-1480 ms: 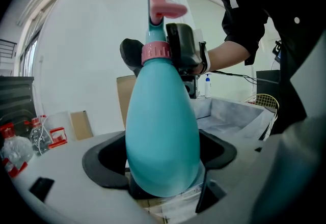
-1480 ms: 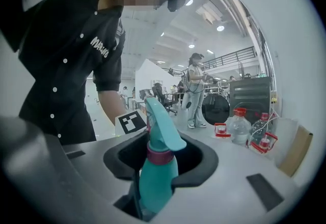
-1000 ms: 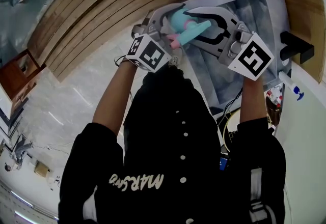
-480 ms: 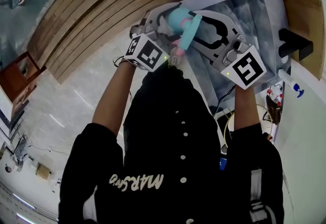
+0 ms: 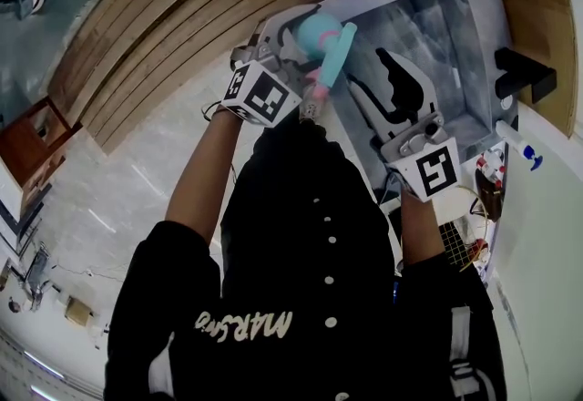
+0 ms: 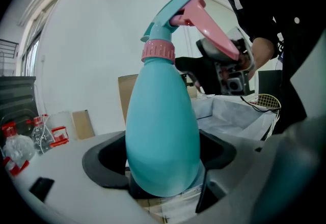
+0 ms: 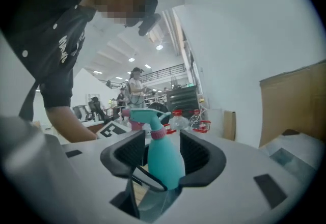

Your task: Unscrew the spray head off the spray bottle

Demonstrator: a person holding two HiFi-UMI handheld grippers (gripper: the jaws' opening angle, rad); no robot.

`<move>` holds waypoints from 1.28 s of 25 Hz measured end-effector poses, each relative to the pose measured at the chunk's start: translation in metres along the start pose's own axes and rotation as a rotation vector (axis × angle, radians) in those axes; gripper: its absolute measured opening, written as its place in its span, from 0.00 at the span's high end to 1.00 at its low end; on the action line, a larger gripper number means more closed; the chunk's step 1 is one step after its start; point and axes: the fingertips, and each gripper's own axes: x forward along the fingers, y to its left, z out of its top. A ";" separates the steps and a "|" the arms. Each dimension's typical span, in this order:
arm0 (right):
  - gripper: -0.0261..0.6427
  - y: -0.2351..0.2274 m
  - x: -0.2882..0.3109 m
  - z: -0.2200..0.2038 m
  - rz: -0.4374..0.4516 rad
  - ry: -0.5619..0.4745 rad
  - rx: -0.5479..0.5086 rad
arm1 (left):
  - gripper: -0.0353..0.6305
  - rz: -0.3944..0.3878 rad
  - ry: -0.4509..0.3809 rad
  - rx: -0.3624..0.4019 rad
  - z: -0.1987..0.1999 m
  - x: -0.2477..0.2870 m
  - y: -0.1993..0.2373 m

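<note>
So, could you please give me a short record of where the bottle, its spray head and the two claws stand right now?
spray bottle: teal, gripped round its lower body
spray head: on the bottle's neck, pink collar seated; cannot tell whether it is loosened
left claw: shut on the spray bottle
right claw: open, empty, well apart from the spray head
task status: head not yet off

Clamped in left hand-held gripper [image 5: 290,33]: teal spray bottle [image 5: 317,28], spray head [image 5: 335,53] toward torso. Well apart: right hand-held gripper [image 5: 372,73], jaws open, over grey-lined box [image 5: 455,35].
</note>
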 end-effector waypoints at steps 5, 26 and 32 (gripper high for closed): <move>0.44 0.034 -0.005 0.016 -0.267 -0.032 0.021 | 0.33 0.006 -0.003 -0.001 0.000 -0.001 0.001; 0.71 0.004 0.056 -0.011 -0.585 0.081 -0.039 | 0.33 0.027 -0.009 -0.007 0.000 -0.001 0.001; 0.72 0.005 0.057 -0.015 -0.427 0.124 -0.131 | 0.33 0.019 -0.012 -0.012 0.000 0.000 0.002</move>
